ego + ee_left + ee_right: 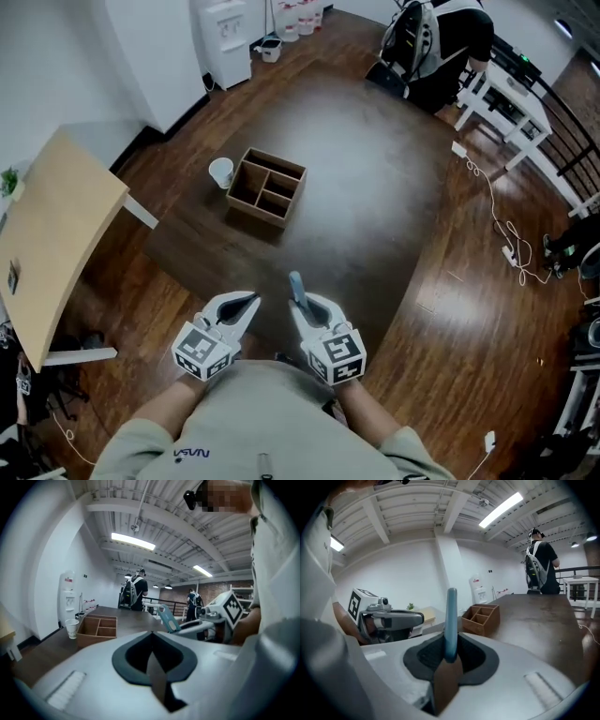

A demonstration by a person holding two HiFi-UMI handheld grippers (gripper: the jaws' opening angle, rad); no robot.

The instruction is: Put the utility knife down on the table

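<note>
The utility knife (296, 284) is a slim blue handle that sticks out forward from my right gripper (302, 304), which is shut on it just above the near edge of the dark brown table (375, 187). In the right gripper view the knife (451, 620) stands upright between the black pads (474, 658). My left gripper (250, 301) hovers beside it on the left, shut with nothing in it. From the left gripper view (151, 641) the knife (168, 618) shows to the right.
A wooden compartment box (267, 187) and a white paper cup (221, 172) stand on the table farther ahead. A light wood table (56, 234) lies left. A person with a backpack (431, 42) and a white table (506, 94) are at the far right.
</note>
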